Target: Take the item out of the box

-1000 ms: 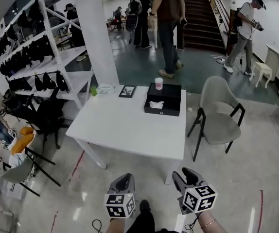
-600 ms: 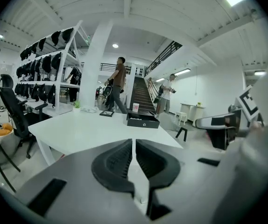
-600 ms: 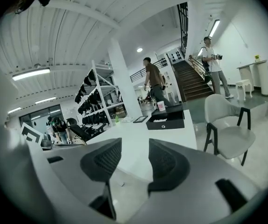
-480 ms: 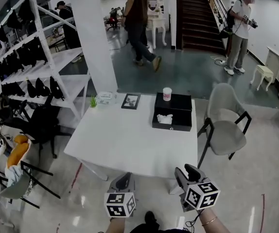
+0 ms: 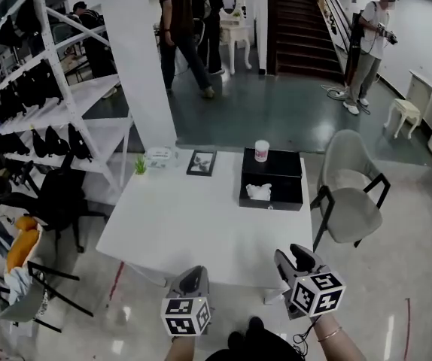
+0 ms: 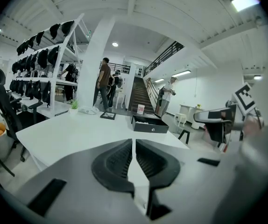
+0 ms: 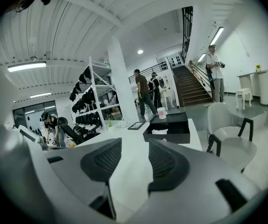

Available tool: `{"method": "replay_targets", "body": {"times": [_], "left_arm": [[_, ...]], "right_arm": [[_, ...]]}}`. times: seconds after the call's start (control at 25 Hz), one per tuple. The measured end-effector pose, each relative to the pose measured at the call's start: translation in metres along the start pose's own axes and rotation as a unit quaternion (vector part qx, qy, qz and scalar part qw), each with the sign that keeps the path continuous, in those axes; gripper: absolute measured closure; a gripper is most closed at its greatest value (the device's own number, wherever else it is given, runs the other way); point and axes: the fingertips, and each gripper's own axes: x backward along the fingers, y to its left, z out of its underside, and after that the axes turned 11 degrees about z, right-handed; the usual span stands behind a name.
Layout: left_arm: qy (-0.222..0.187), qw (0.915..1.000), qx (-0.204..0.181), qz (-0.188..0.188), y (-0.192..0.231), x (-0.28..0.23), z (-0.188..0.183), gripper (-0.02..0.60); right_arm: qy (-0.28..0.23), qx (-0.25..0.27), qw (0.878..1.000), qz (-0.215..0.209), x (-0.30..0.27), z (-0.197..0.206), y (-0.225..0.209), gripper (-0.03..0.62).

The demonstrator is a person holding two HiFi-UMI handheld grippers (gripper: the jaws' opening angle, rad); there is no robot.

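A black box stands open at the far right of the white table, with a crumpled white item in its front part and a white cup on its lid. Both grippers hang short of the table's near edge, well apart from the box. My left gripper is shut, its pads almost touching with nothing between them. My right gripper is open and empty. Ahead of the right gripper are the box and the item. The left gripper sees the box farther off.
A grey chair stands right of the table. A framed picture and a small plant sit at the table's far edge. A white rack and a black office chair are at the left. People stand beyond a white column.
The table and box have come closer and shifted slightly right in the head view. The walking person behind has gone farther left. Both grippers keep the same jaw opening.
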Motion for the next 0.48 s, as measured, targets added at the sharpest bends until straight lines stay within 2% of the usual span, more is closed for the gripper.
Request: {"method": "replay_targets", "body": {"times": [0.24, 0.48], "left_arm": [[0.000, 1.0000, 0.000, -0.009, 0.021, -0.013, -0.006, 0.558], [-0.002, 0.9997, 0.002, -0.025, 0.041, -0.031, -0.022, 0.558]], "right_arm": [[-0.011, 0.010, 1.000, 0.008, -0.029, -0.020, -0.012, 0.414], [-0.010, 0.025, 1.000, -0.001, -0.063, -0.040, -0.018, 0.414]]}}
